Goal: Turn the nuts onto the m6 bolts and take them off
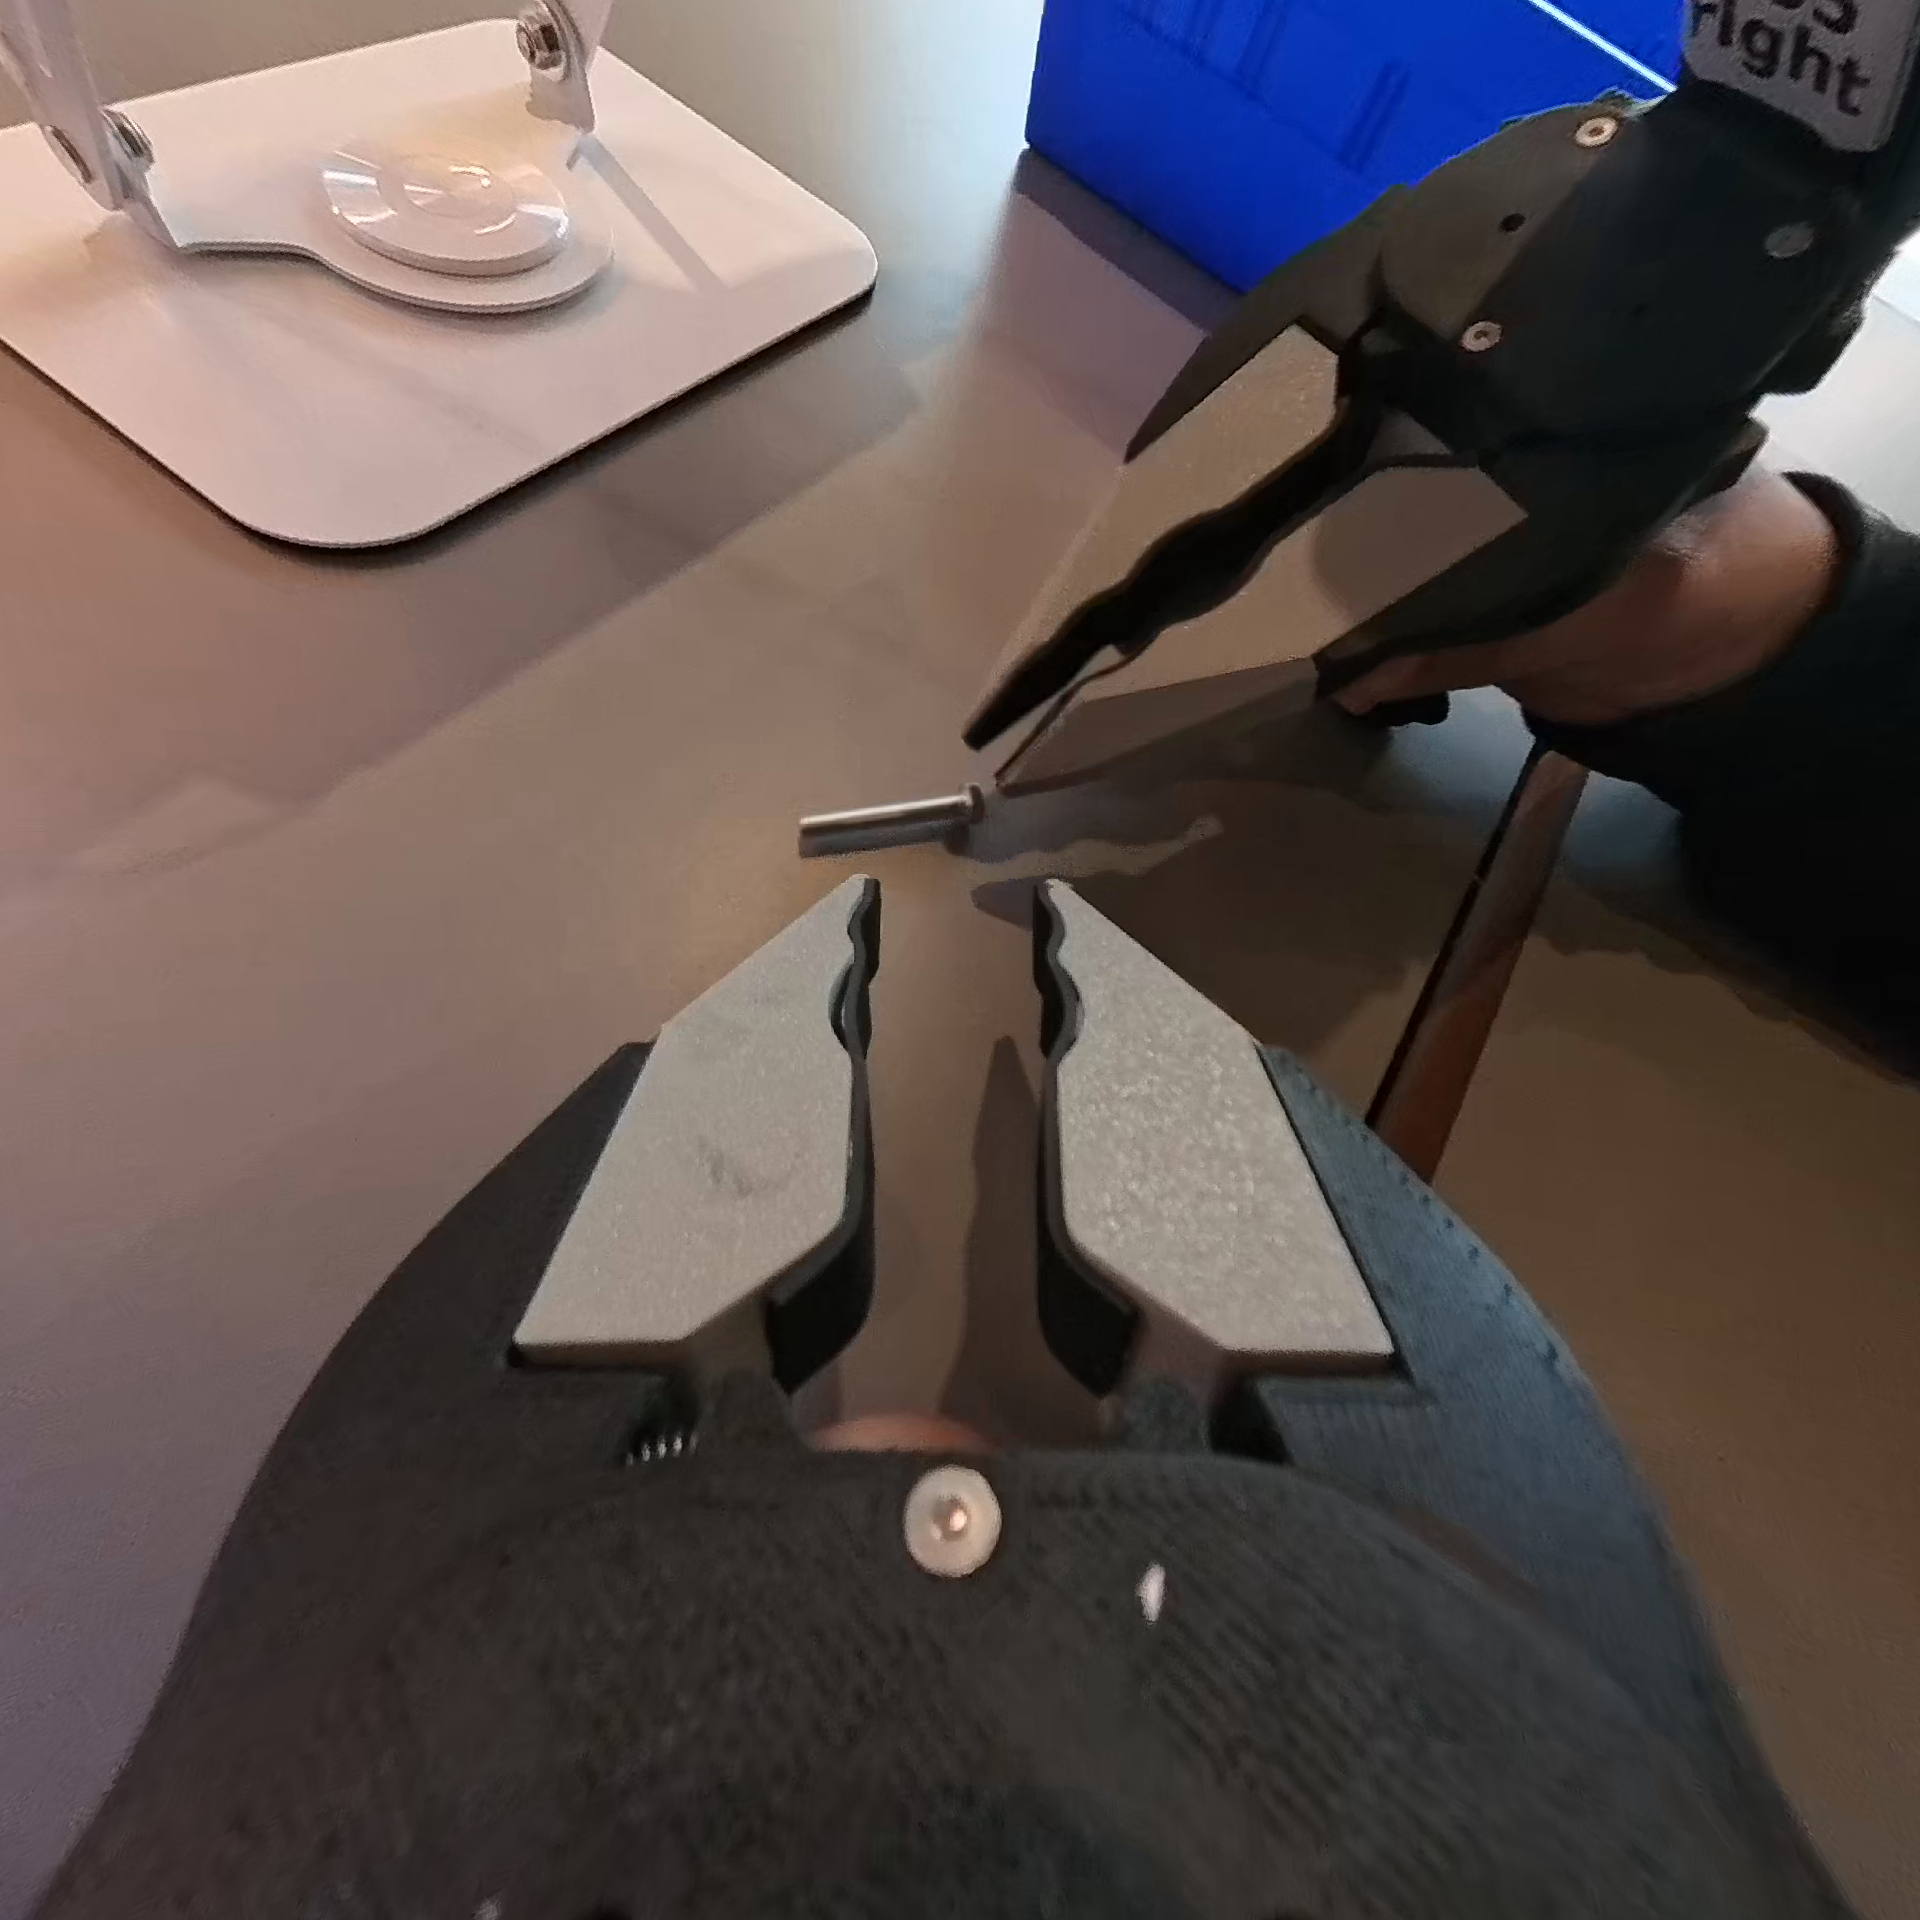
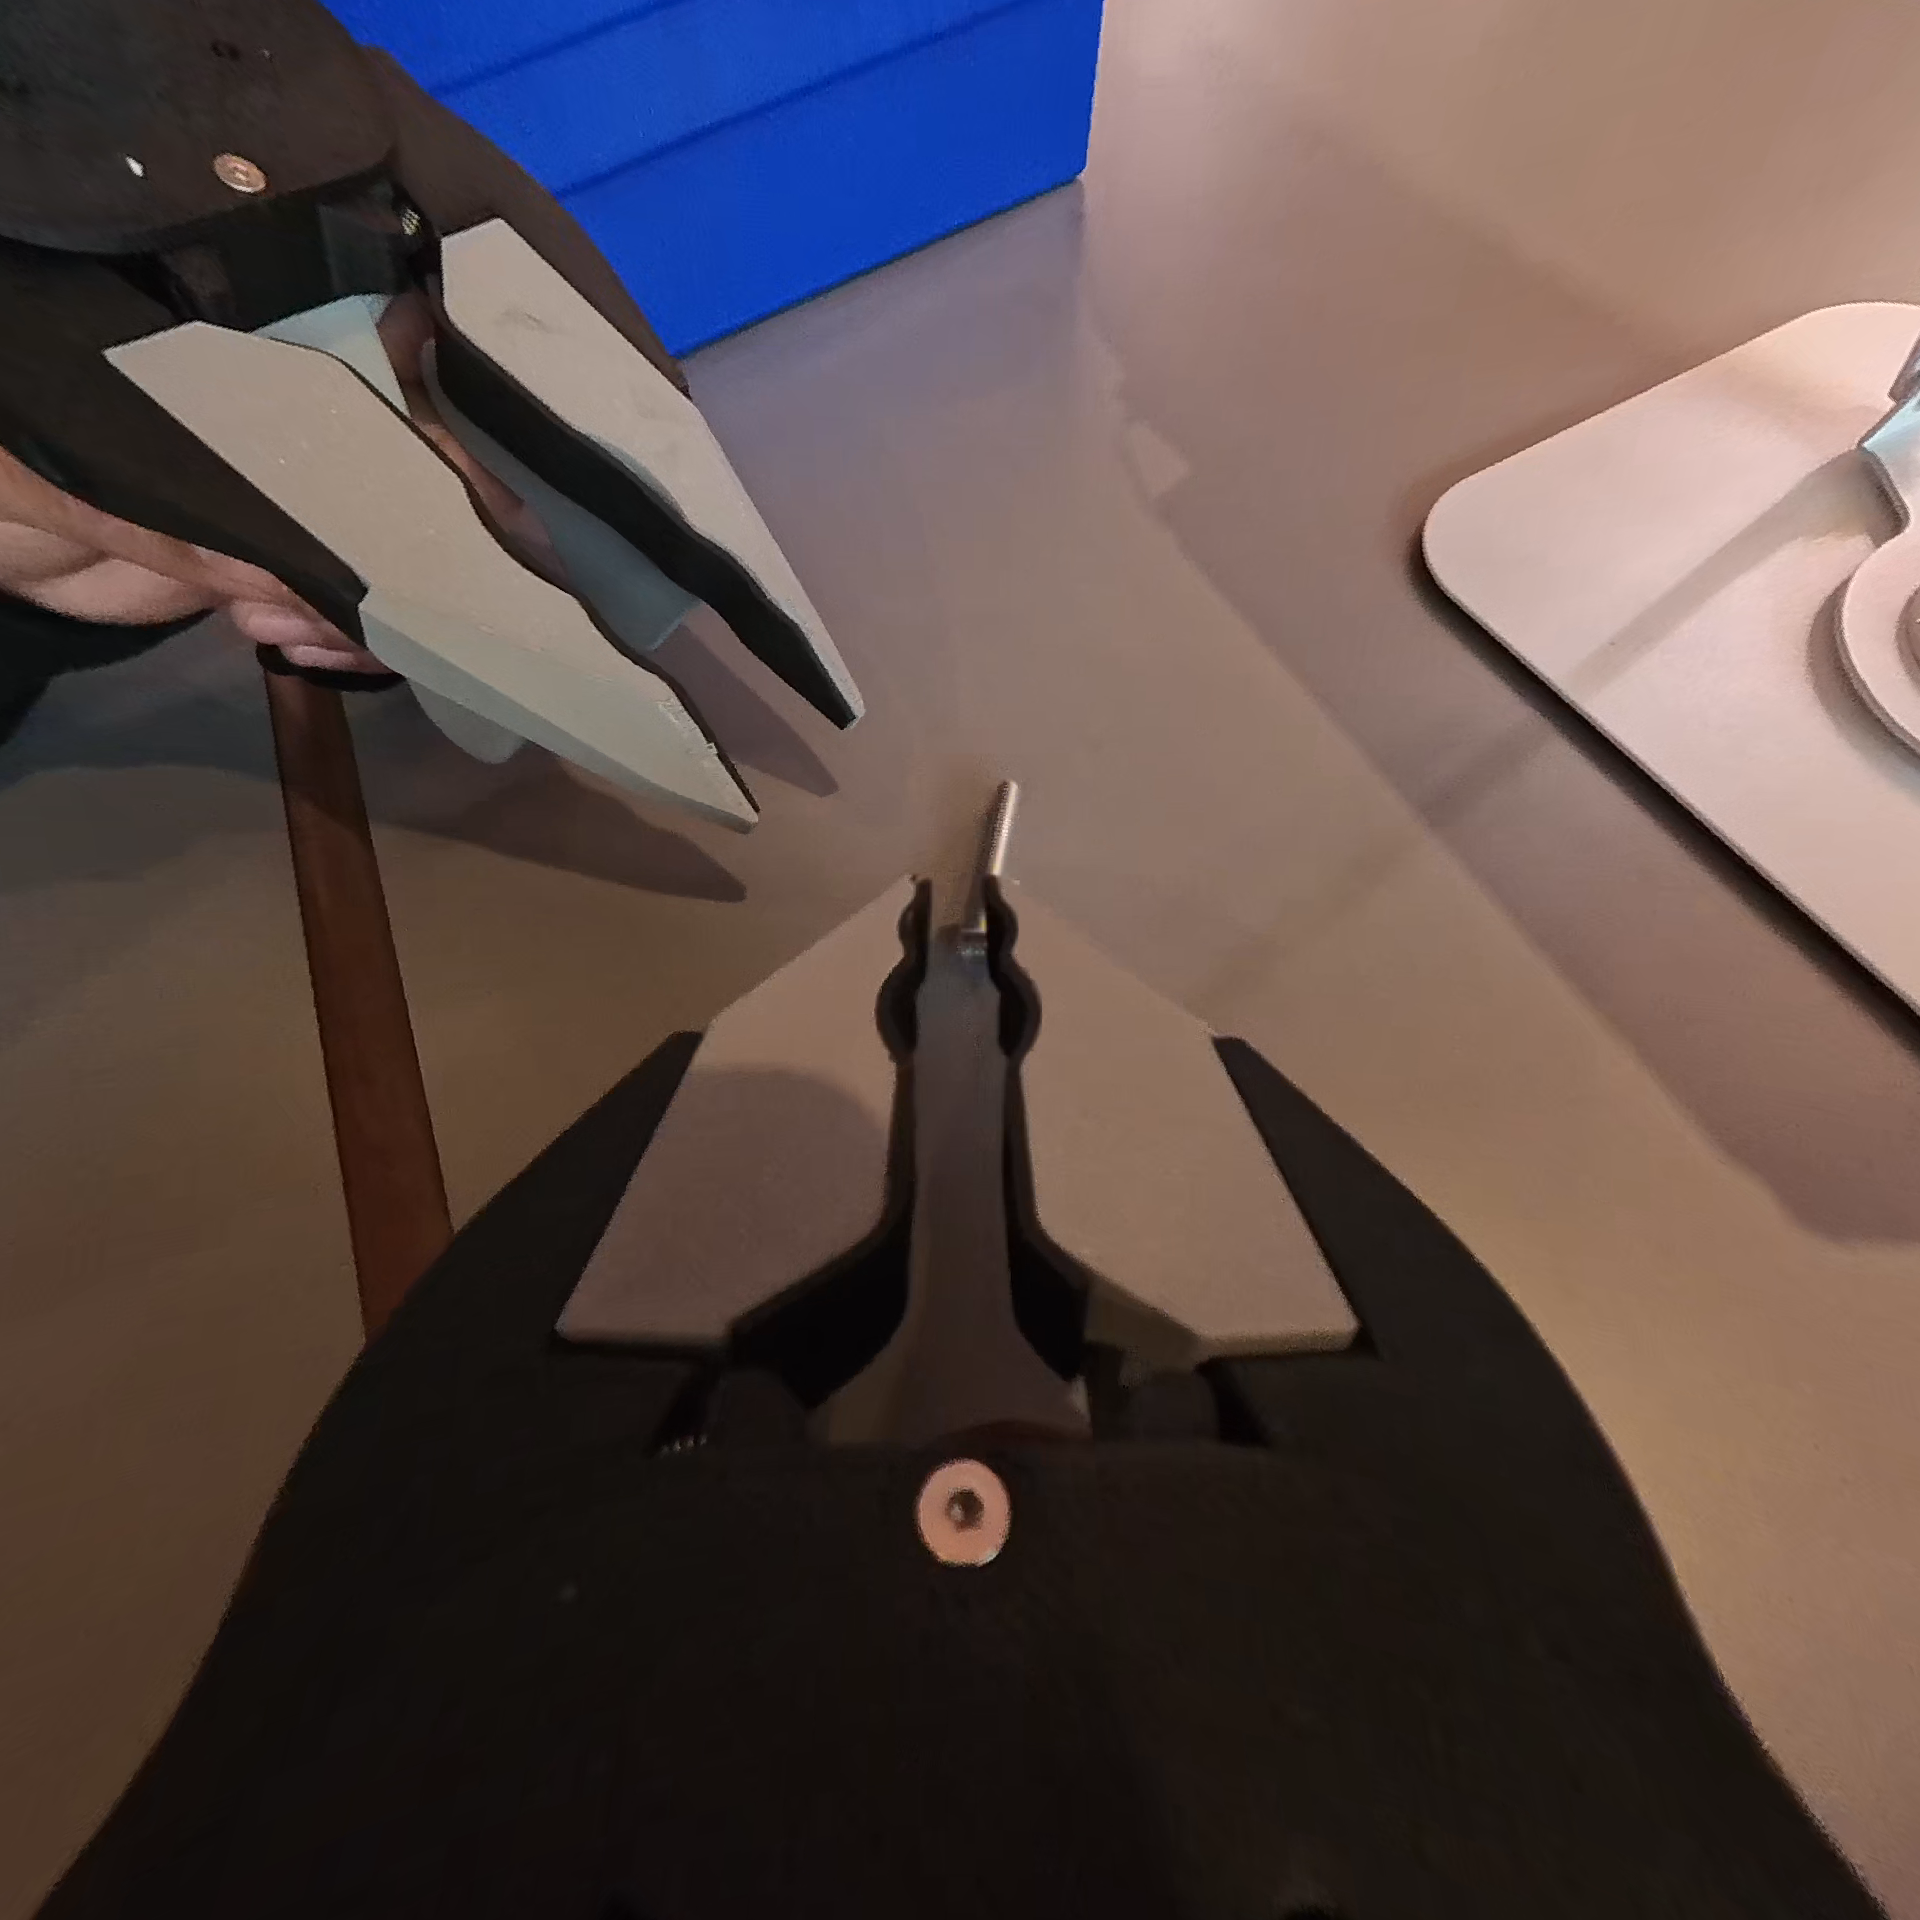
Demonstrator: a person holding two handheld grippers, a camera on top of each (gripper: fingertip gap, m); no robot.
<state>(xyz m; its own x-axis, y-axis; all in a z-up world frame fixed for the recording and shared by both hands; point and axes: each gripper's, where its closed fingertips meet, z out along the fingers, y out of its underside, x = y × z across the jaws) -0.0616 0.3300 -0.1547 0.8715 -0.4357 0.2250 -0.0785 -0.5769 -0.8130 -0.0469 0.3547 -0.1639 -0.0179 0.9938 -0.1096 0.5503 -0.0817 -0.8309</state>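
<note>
A small silver bolt (image 1: 888, 821) lies on the glossy brown table (image 1: 364, 831), head to the right. My left gripper (image 1: 956, 894) is open and empty, with its tips just short of the bolt shaft. It also shows in the right wrist view (image 2: 800, 769), upper left. My right gripper (image 2: 961, 894) has a narrow gap between its fingers. The bolt (image 2: 995, 842) has its head in that gap against the right finger, and the shaft points away. In the left wrist view the right gripper (image 1: 987, 764) comes in from the right, tips at the bolt head. No nut shows.
A white stand with a flat base plate (image 1: 416, 395) sits at the far left and also shows in the right wrist view (image 2: 1662, 644). A blue box (image 1: 1299, 125) stands at the back. A brown wooden bar (image 1: 1455, 987) runs by the table edge, under a hand (image 1: 1662, 623). The grippers are tip to tip, or close to it.
</note>
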